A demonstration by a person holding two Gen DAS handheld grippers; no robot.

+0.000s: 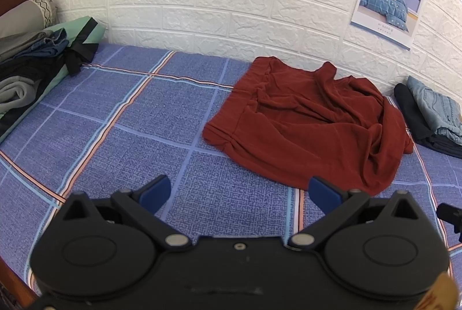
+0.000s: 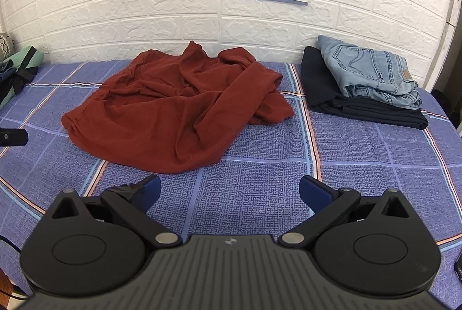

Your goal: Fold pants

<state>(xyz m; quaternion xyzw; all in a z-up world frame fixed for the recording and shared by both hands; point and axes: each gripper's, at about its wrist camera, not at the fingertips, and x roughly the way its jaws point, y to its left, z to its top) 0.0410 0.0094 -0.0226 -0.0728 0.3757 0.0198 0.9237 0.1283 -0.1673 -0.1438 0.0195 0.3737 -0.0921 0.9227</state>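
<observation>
Rust-red pants [image 1: 306, 119] lie crumpled and unfolded on the blue checked bedsheet [image 1: 130, 119], toward the wall. They also show in the right wrist view [image 2: 179, 107]. My left gripper [image 1: 239, 190] is open and empty, hovering over the sheet just short of the pants' near edge. My right gripper [image 2: 229, 188] is open and empty, over bare sheet just in front of the pants' near edge.
A folded stack of light blue jeans [image 2: 372, 73] on dark pants [image 2: 361, 105] sits at the right by the white brick wall. A pile of unfolded clothes [image 1: 31, 61] lies at the left on a green pillow. The bed's wooden edge [image 1: 17, 285] is near left.
</observation>
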